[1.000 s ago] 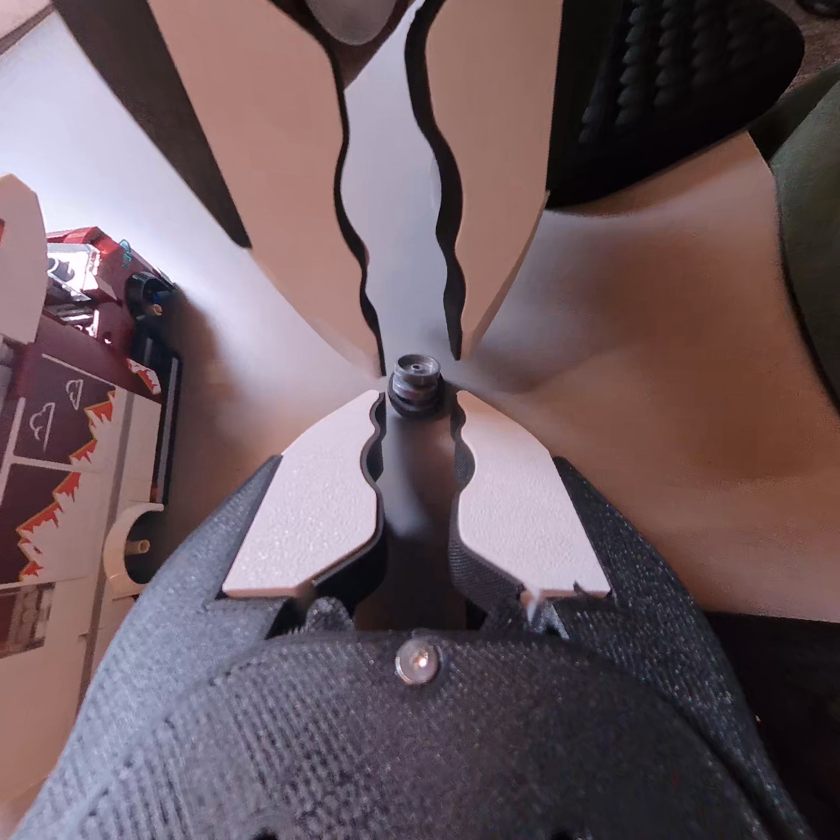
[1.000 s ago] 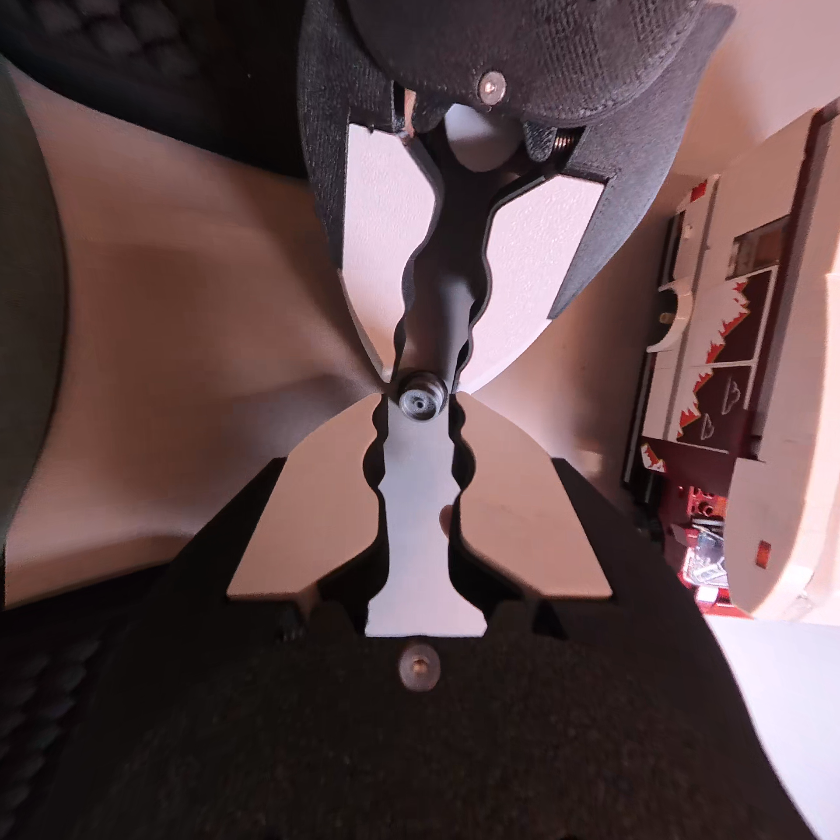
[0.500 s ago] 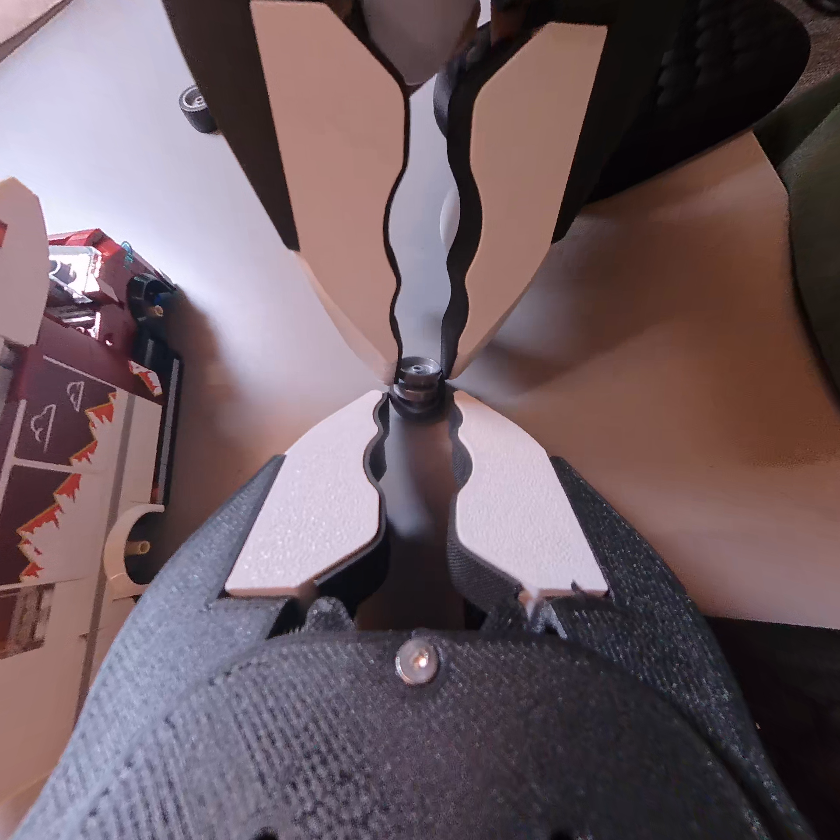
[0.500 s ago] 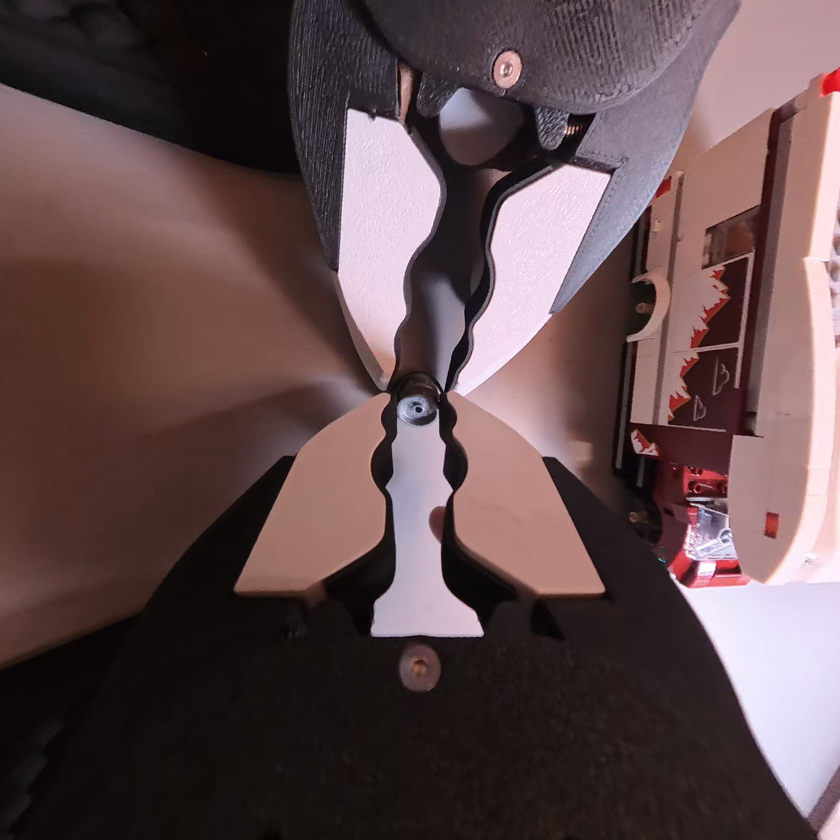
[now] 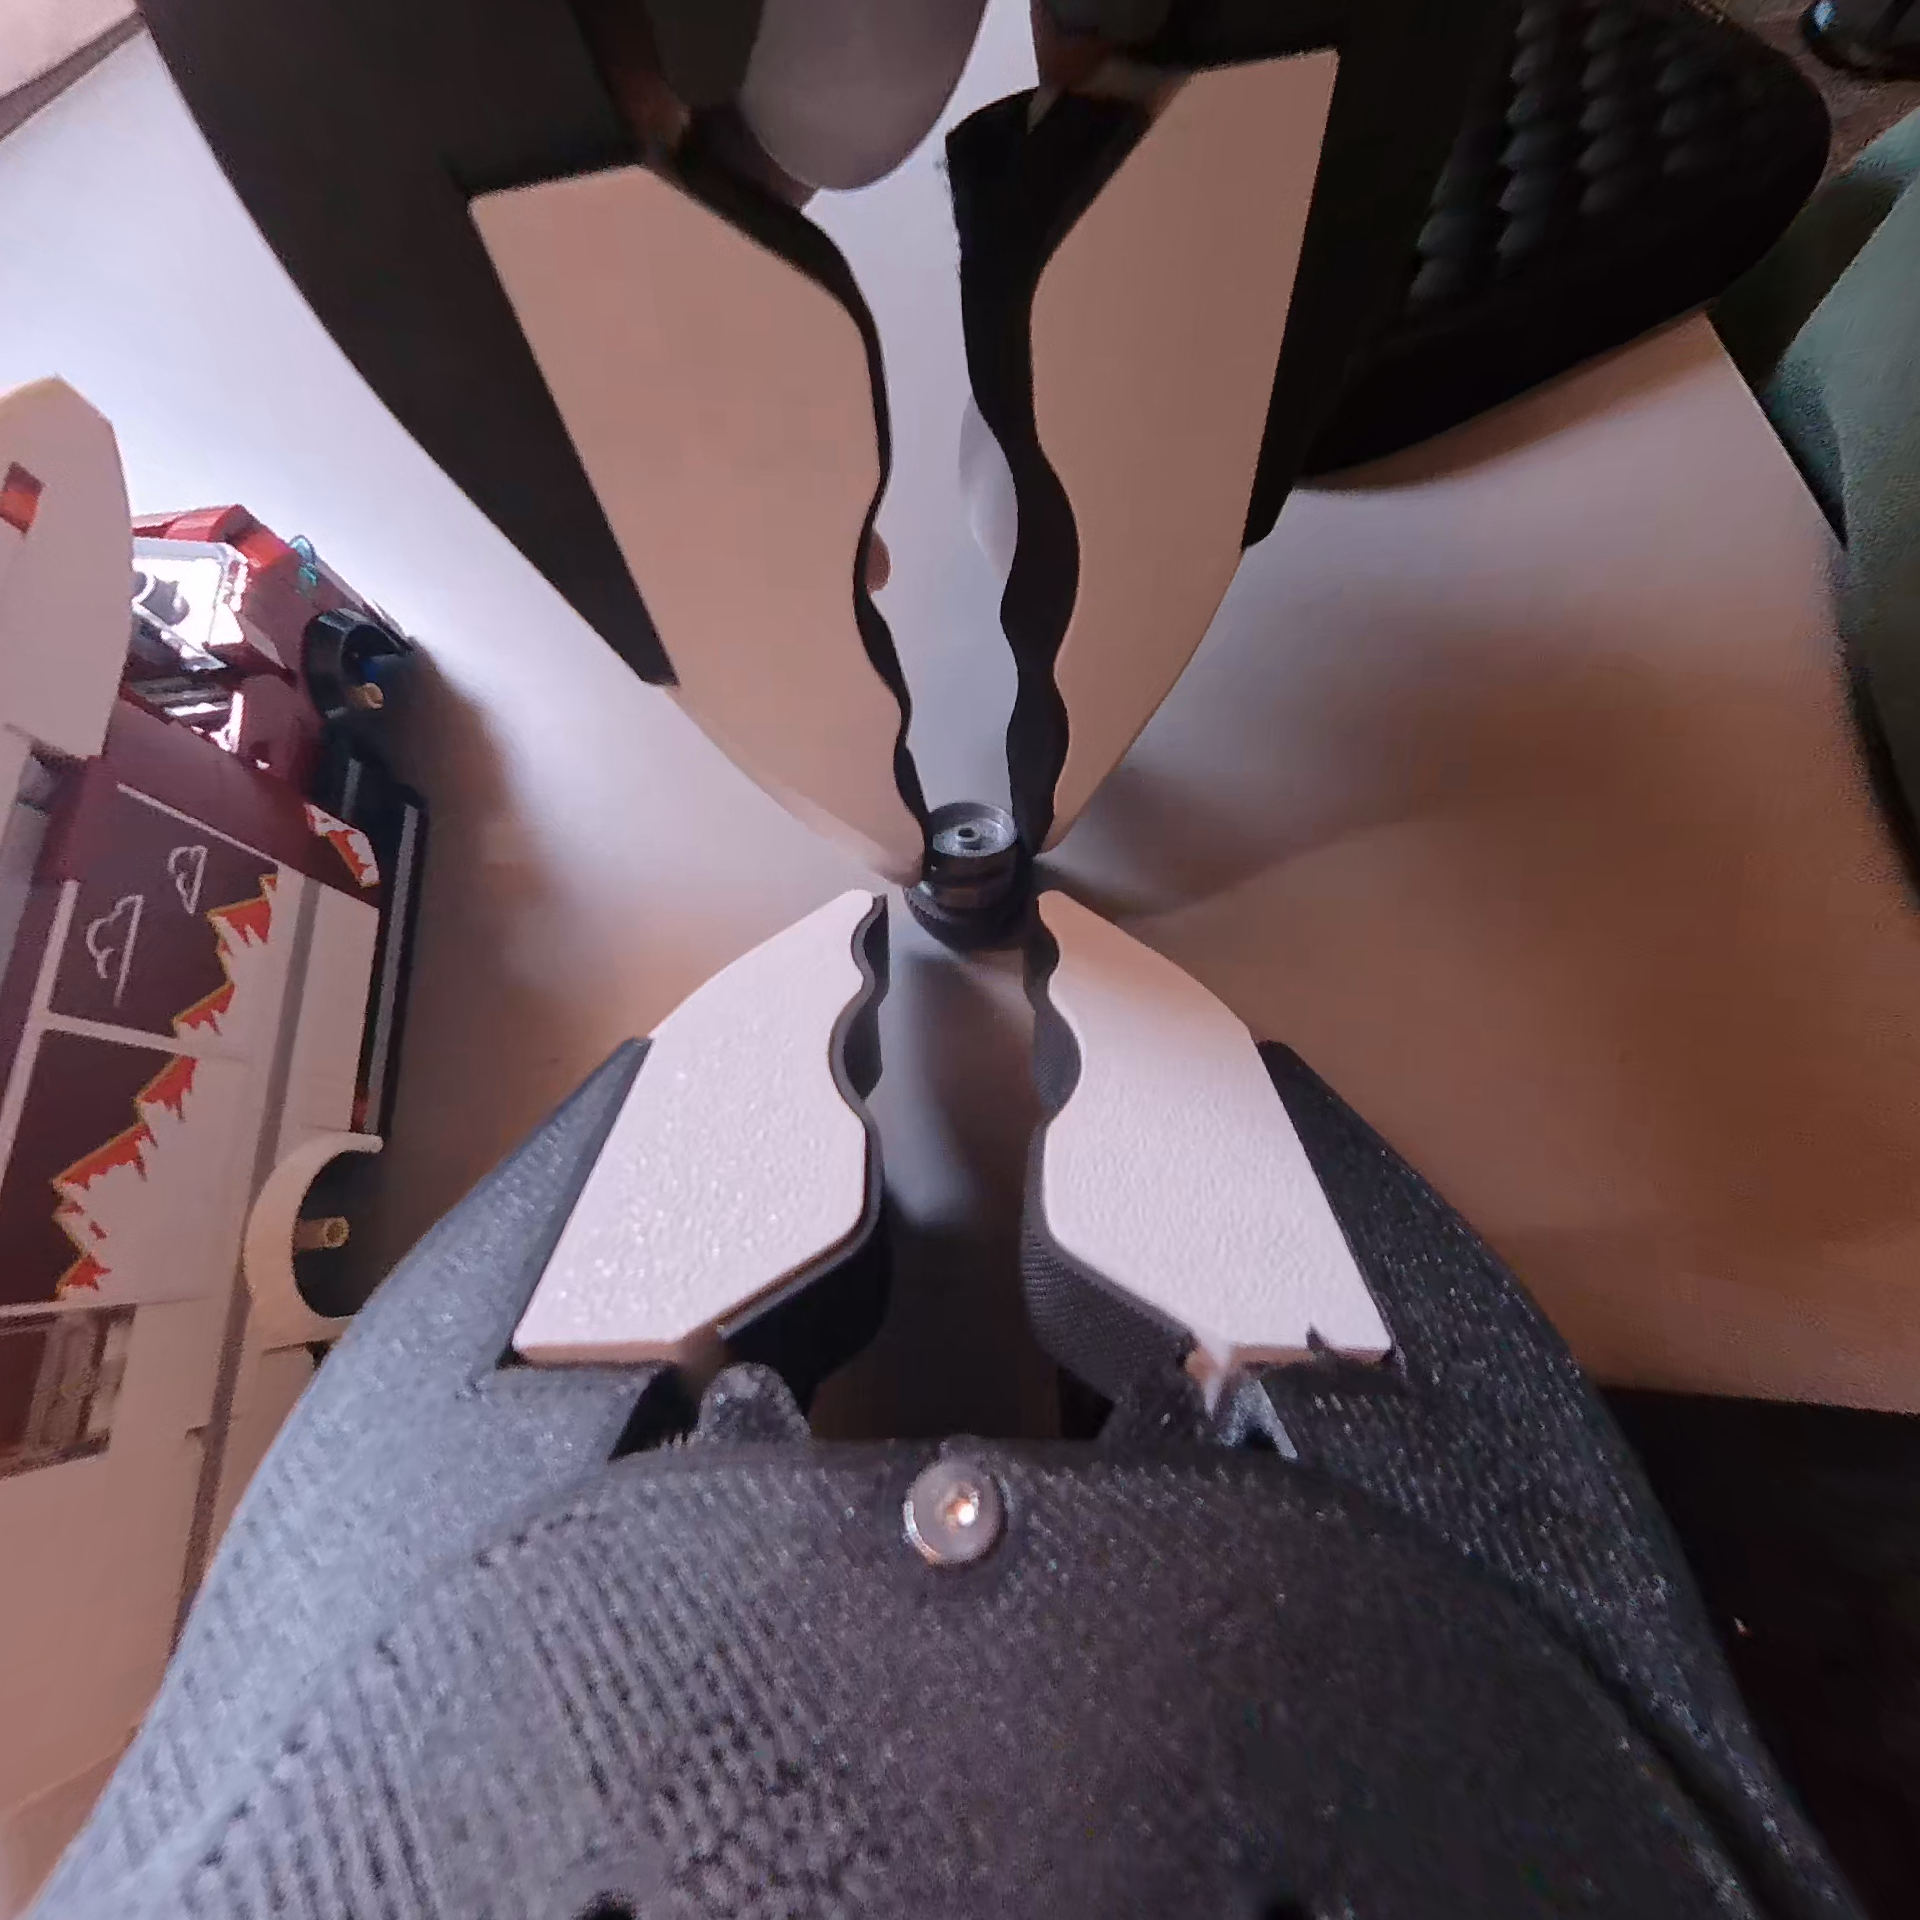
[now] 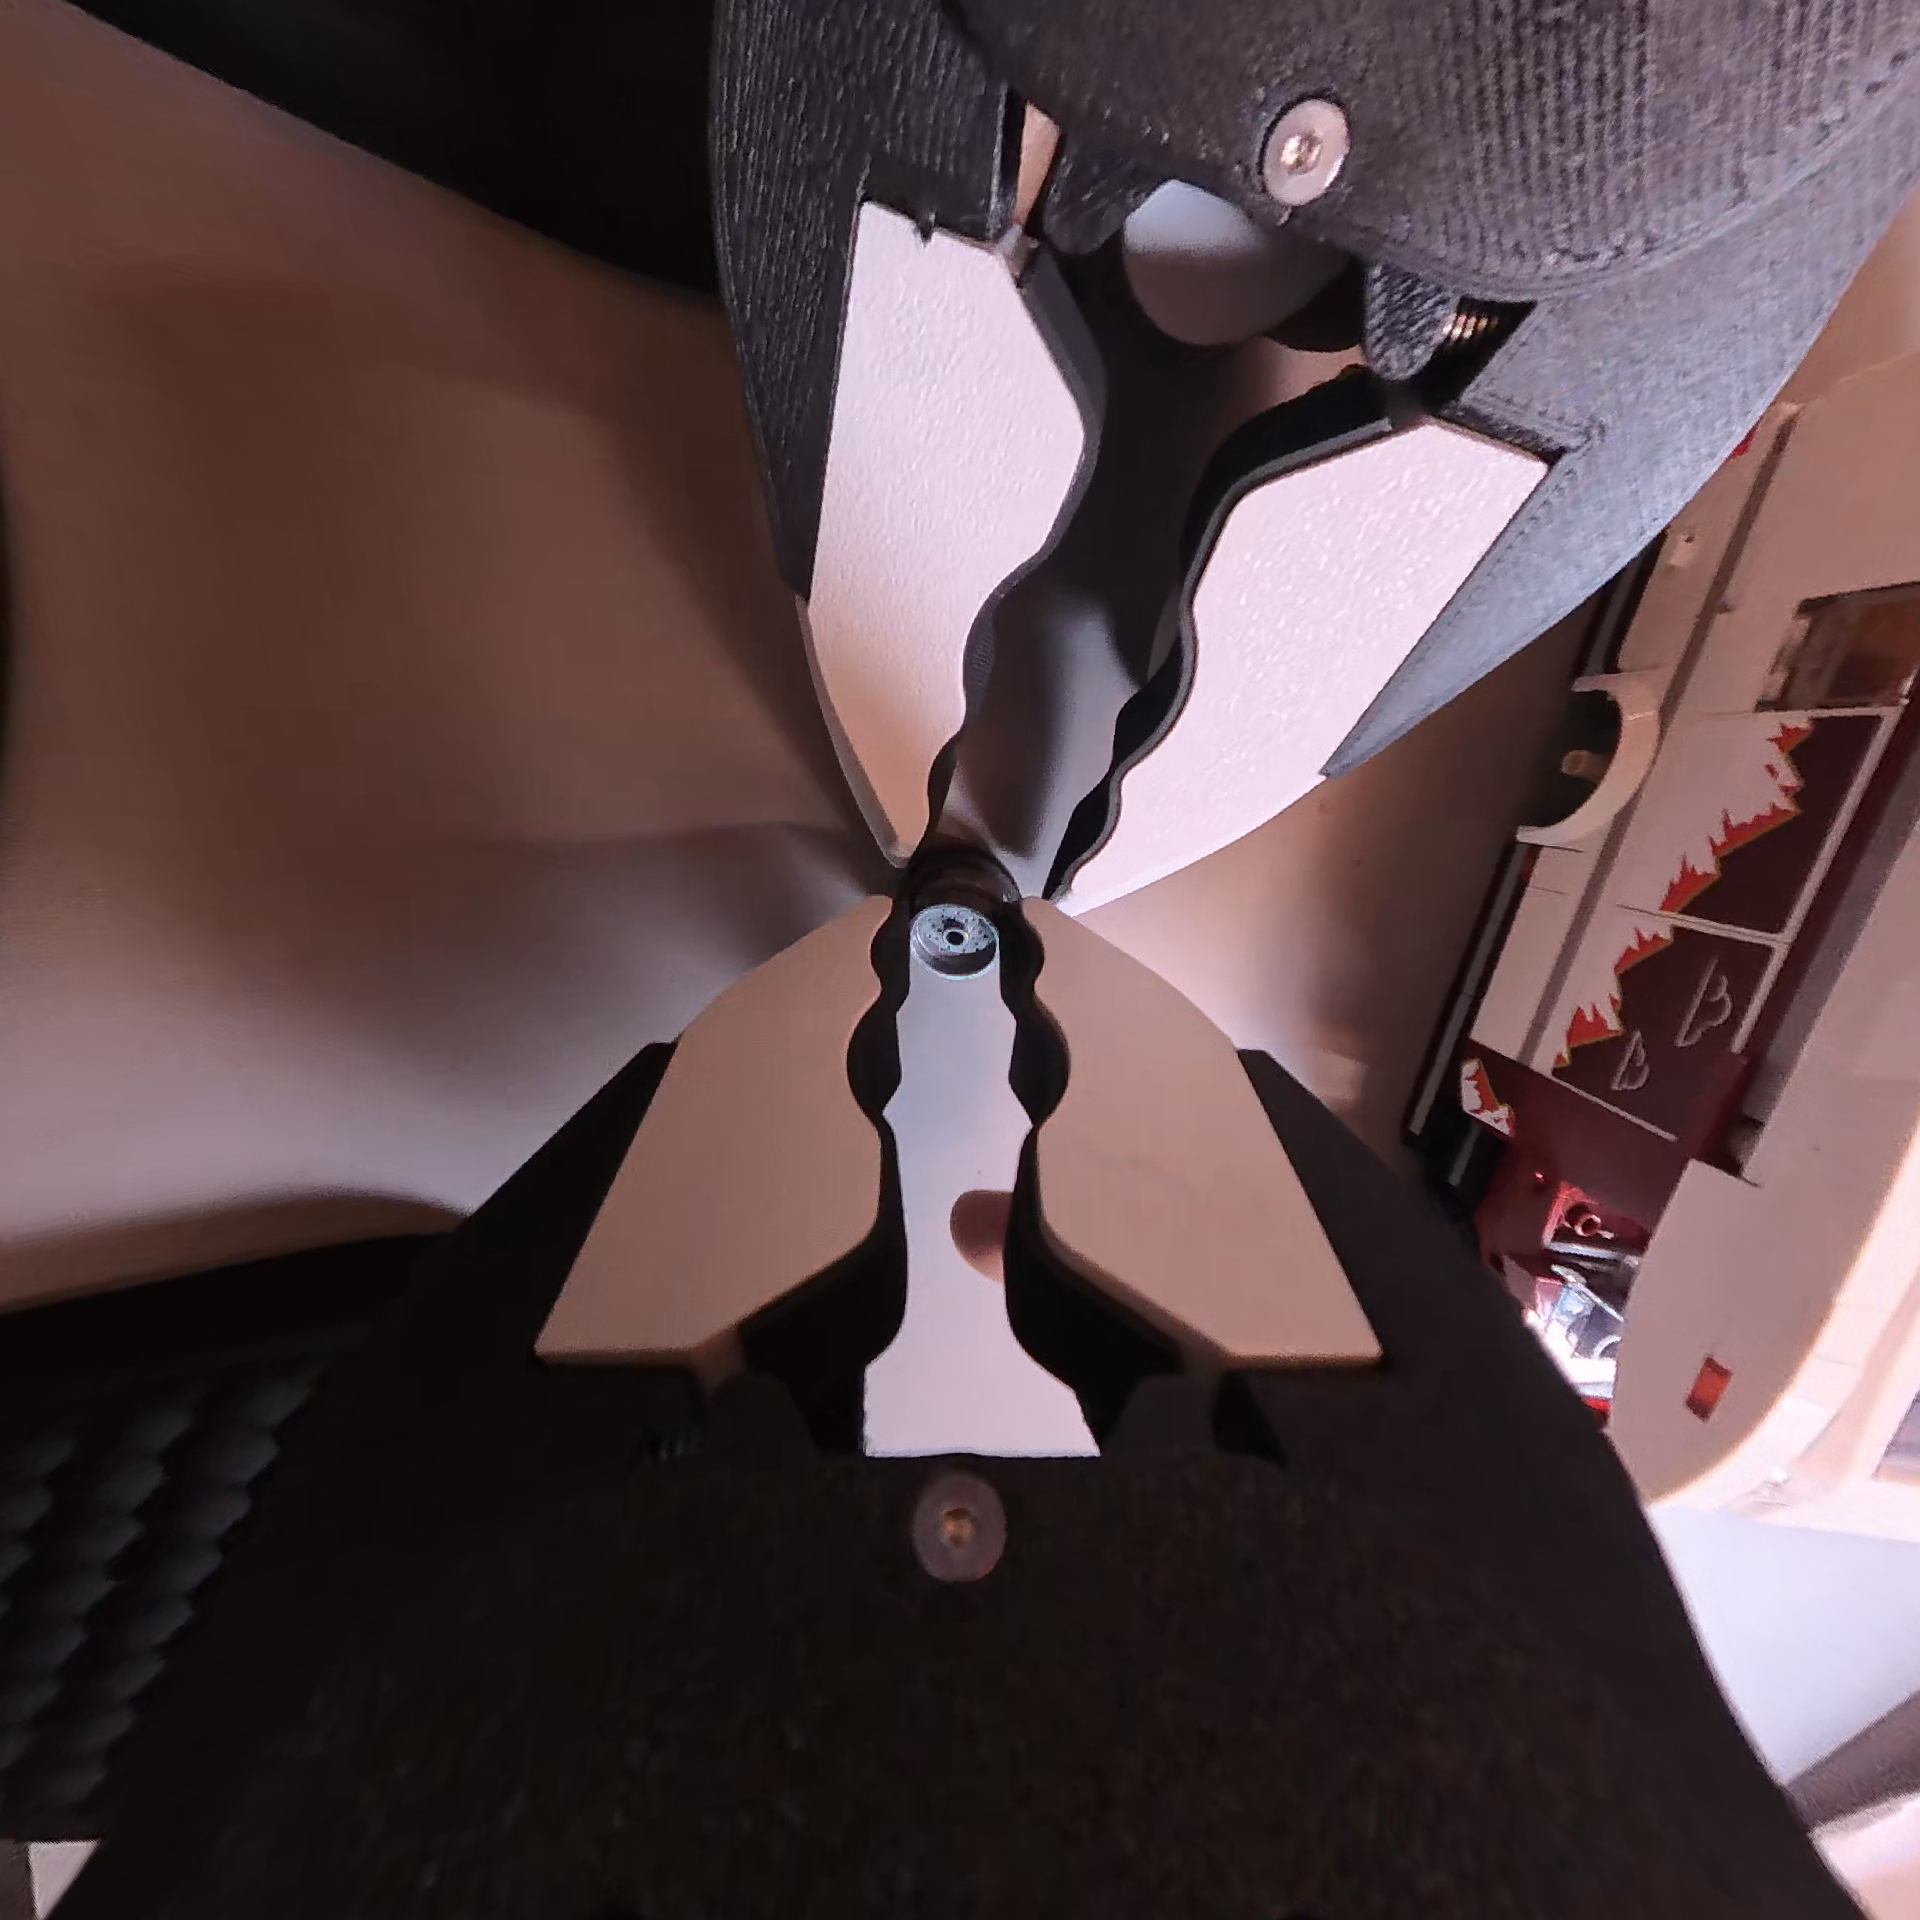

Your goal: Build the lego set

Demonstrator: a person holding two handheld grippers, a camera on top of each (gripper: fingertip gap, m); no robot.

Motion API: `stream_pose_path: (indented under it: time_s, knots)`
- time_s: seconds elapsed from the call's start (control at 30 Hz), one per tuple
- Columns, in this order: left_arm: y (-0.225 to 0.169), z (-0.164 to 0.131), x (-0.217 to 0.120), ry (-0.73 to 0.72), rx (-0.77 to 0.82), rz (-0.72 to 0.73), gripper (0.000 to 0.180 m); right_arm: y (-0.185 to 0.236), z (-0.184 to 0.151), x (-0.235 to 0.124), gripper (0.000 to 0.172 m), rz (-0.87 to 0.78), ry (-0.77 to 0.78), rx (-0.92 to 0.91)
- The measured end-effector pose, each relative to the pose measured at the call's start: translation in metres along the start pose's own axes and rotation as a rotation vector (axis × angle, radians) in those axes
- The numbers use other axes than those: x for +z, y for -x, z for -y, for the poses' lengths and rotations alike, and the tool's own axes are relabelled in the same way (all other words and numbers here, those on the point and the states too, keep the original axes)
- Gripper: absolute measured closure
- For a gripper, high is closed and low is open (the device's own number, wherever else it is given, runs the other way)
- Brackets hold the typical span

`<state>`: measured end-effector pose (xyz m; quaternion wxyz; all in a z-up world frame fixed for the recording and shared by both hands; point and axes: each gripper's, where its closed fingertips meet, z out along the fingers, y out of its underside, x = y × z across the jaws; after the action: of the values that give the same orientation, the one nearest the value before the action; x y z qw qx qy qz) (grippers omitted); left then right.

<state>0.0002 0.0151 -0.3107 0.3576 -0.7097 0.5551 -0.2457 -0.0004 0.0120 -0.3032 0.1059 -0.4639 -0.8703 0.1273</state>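
A white and dark-red brick-built model [image 5: 156, 935] lies on the pale tabletop [image 5: 1455, 935] at the left of the left wrist view; at centre the left gripper [image 5: 961, 920] and right gripper [image 6: 951, 940] meet tip to tip on one small wheel [image 5: 966, 868] held above the table; both sets of jaws stand narrow, pads against it; the left view shows its dark ribbed band, the right view a grey hub face; a dark chair [image 5: 1558, 208] sits beyond.
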Motion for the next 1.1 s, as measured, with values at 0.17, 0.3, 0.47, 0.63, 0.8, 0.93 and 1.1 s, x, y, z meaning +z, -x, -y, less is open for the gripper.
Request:
stream_pose_path:
  time_s: [0.17, 0.3, 0.47, 0.63, 0.8, 0.93, 1.1]
  knots:
    - [-0.001, -0.002, -0.002, 0.002, -0.001, -0.025, 0.153, 0.0, 0.0, 0.002, 0.155, 0.018, 0.004, 0.007]
    - [-0.001, -0.004, -0.005, 0.002, 0.008, -0.032, 0.151, 0.0, 0.0, 0.003, 0.156, 0.033, 0.016, 0.01]
    - [0.003, -0.006, -0.008, -0.001, -0.003, -0.032, 0.152, 0.0, 0.0, 0.004, 0.155, 0.059, 0.022, 0.03]
    - [0.001, -0.005, -0.006, 0.001, 0.011, -0.031, 0.153, 0.0, 0.003, 0.003, 0.155, 0.024, -0.078, 0.078]
    - [0.001, -0.004, -0.005, 0.001, 0.006, -0.029, 0.151, -0.001, 0.002, -0.002, 0.147, -0.051, -0.185, 0.116]
    - [0.001, -0.002, -0.003, -0.002, 0.016, -0.023, 0.151, 0.003, 0.003, -0.012, 0.153, -0.076, -0.226, 0.136]
    - [0.0, 0.001, 0.001, -0.003, 0.025, -0.034, 0.152, -0.002, -0.001, -0.003, 0.169, -0.11, -0.172, 0.172]
